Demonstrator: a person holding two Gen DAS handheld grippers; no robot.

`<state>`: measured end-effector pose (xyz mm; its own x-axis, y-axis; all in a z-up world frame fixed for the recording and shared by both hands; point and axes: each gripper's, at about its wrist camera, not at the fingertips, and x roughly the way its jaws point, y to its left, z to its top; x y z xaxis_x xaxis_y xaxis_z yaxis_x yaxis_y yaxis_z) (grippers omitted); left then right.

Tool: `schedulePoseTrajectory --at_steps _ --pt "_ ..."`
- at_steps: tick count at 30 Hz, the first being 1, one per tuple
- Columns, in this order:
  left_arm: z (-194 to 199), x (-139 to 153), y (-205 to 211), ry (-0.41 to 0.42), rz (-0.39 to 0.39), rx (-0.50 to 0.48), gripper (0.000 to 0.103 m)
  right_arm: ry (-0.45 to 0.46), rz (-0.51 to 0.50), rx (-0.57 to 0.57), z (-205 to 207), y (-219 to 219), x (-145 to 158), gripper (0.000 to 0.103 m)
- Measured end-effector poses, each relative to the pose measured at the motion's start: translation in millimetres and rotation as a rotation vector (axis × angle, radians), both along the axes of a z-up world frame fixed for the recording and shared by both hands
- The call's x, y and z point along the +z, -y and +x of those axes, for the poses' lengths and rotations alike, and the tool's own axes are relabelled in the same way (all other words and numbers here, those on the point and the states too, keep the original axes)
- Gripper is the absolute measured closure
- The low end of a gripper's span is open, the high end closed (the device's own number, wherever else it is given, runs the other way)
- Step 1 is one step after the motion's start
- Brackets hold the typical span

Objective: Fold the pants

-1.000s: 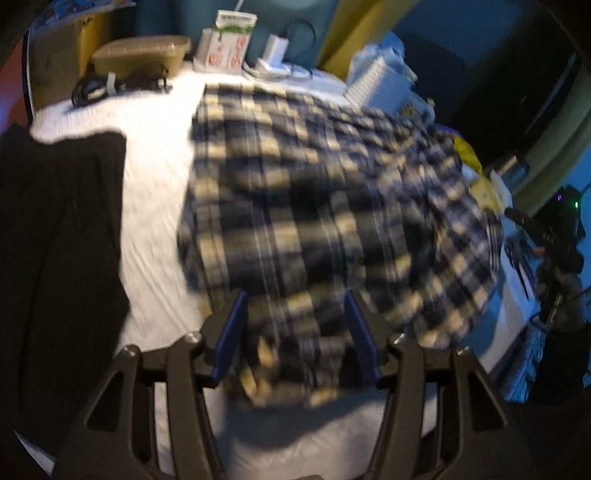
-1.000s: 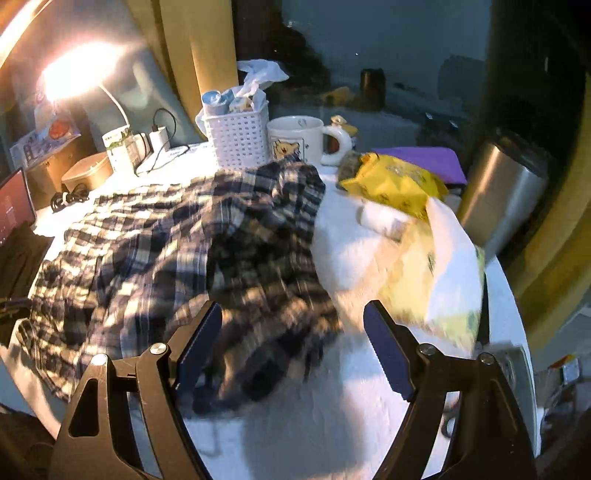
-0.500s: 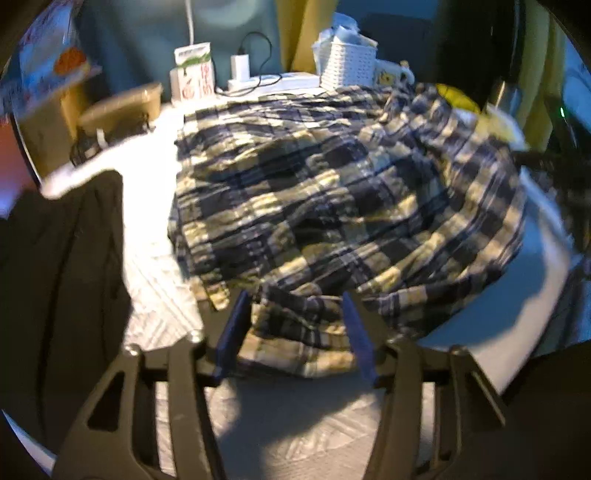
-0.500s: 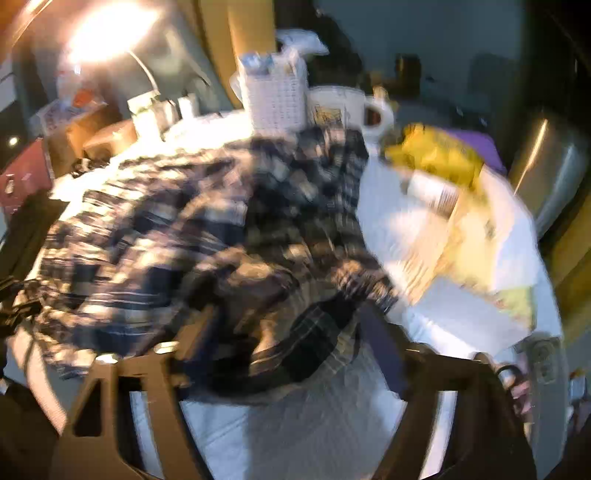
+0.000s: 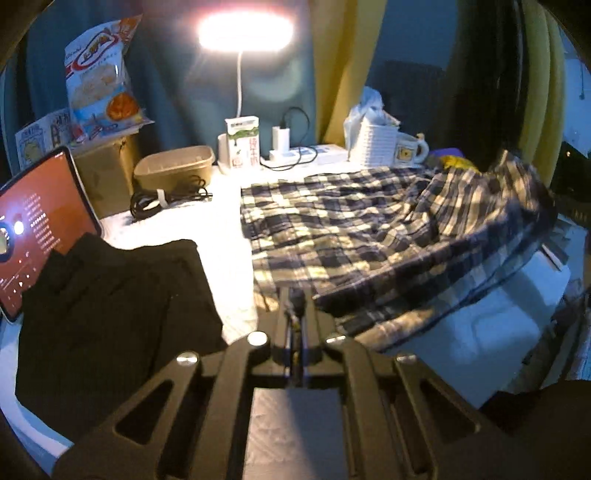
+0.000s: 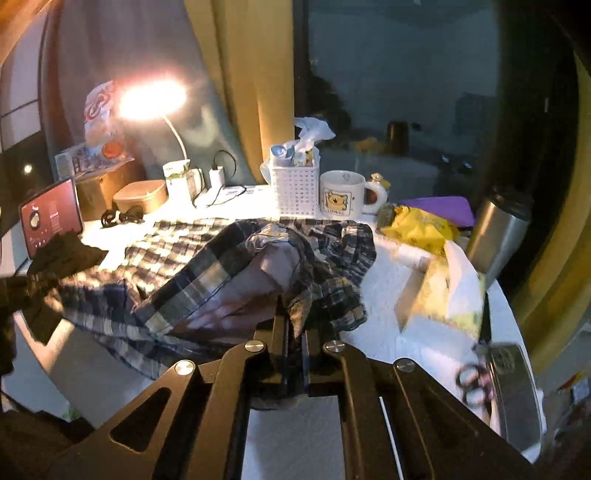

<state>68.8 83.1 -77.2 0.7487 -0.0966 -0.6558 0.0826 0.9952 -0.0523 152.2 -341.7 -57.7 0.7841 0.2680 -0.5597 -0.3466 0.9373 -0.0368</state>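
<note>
The blue and cream plaid pants [image 5: 351, 229] lie spread over the white-covered table [image 5: 221, 229]. My left gripper [image 5: 295, 295] has its jaws closing tight, pinching the near hem at the pants' left corner and holding it a little off the table. The cloth stretches from there up to the right, where the far end hangs raised. In the right wrist view the plaid pants [image 6: 177, 251] bunch up with their pale inside showing. My right gripper [image 6: 291, 310] has its jaws closing tight on a fold of that bunch.
A black garment [image 5: 110, 306] lies at the left, against a lit tablet [image 5: 37, 229]. At the back stand a lamp [image 5: 245, 31], a brown box [image 5: 173, 166], a coiled cable [image 5: 166, 195], a white basket [image 6: 295, 188] and a mug [image 6: 341, 194]. A yellow bag [image 6: 421, 225], steel tumbler [image 6: 498, 229] and scissors [image 6: 474, 384] crowd the right.
Both grippers went from open around the plaid cloth to shut on it. Both then lifted and pulled back, raising the near edge and stretching the pants between them.
</note>
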Motion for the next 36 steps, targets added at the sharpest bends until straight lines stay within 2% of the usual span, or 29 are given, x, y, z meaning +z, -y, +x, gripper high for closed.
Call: schedulePoseTrajectory --at_steps 5,9,10,11,12,13,14,17,19,23,27,28,31,34,36 --pt "-12 -26 3 -0.101 -0.016 -0.033 0.100 -0.127 0.016 -0.064 -18 9 -59 0.097" --pt "-30 -56 1 -0.215 -0.075 -0.029 0.100 -0.240 0.047 -0.101 -32 24 -100 0.096" --pt "-34 -61 1 -0.233 -0.086 -0.031 0.100 -0.257 0.048 -0.109 -36 29 -105 0.089" --pt "-39 -66 1 -0.257 -0.100 -0.035 0.099 -0.263 0.045 -0.113 -39 34 -106 0.075" --pt "-42 -71 2 -0.274 -0.111 -0.039 0.098 -0.266 0.034 -0.124 -41 39 -106 0.066" --pt "-46 -72 0 -0.282 -0.127 -0.045 0.098 -0.260 0.028 -0.135 -43 44 -103 0.050" --pt "-51 -72 -1 -0.284 -0.145 -0.054 0.098 -0.253 0.032 -0.137 -45 49 -100 0.047" --pt "-59 -66 -7 -0.275 -0.200 -0.077 0.094 -0.190 0.048 -0.131 -49 59 -77 0.047" --pt "-62 -57 -14 -0.248 -0.217 -0.087 0.092 -0.119 0.040 -0.121 -48 60 -57 0.047" --pt "-69 -35 -35 -0.183 -0.249 -0.077 0.084 -0.053 0.058 -0.082 -33 65 -36 0.046" --pt "-70 -20 -55 -0.116 -0.230 -0.003 0.072 -0.105 0.025 -0.002 -8 57 -47 0.046" --pt "-68 -17 -60 -0.106 -0.239 0.012 0.062 -0.132 0.014 0.027 -1 53 -53 0.046" --pt "-61 -10 -69 -0.053 -0.277 0.038 0.058 -0.196 -0.024 0.078 15 40 -74 0.046" --pt "-44 -10 -65 -0.032 -0.295 0.043 0.053 -0.238 -0.044 0.076 24 32 -88 0.048" --pt "-30 -14 -54 -0.047 -0.287 0.035 0.050 -0.210 -0.060 0.079 19 27 -87 0.066"
